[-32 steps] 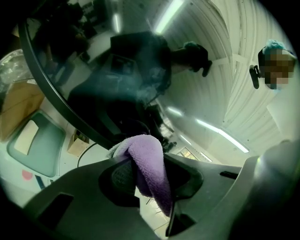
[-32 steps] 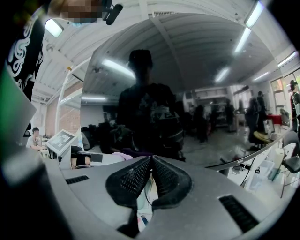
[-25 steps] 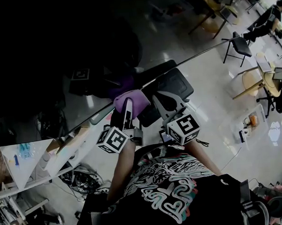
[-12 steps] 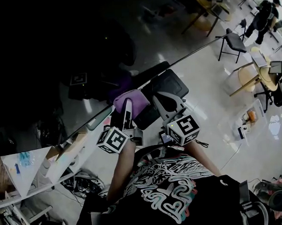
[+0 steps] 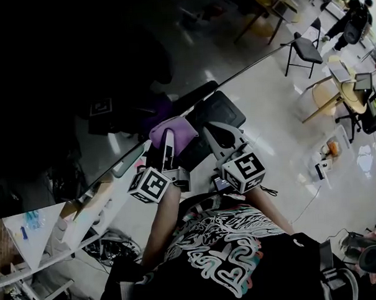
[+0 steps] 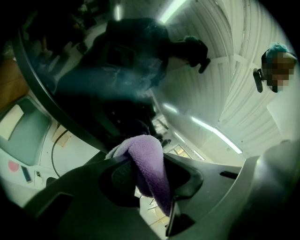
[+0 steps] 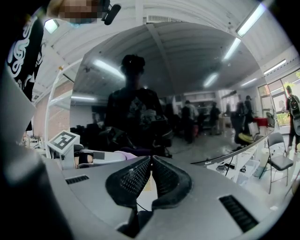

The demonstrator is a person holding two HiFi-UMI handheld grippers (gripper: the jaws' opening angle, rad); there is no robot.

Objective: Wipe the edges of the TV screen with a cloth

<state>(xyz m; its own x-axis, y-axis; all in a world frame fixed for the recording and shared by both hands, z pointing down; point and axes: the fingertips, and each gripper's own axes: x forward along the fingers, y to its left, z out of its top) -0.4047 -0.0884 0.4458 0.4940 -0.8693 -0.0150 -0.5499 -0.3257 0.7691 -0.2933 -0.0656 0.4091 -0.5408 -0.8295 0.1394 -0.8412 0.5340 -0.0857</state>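
Two grippers are up at the glass, but only my left gripper (image 5: 168, 141) carries anything. It pinches a purple cloth (image 5: 174, 129) that folds over its jaw tips and seems to rest on the edge of the TV screen (image 5: 78, 64) just ahead. My right gripper (image 5: 217, 134), just beside the left, is pressed together on nothing. The cloth looks soft, light and floppy, so I judge a deep pinch at the fold is safest. The glossy screen wants gentle pressure.

Head camera looks steeply down over left gripper (image 5: 169, 138) and right gripper (image 5: 213, 129); both gripper cameras face the screen (image 5: 171, 54) just ahead.
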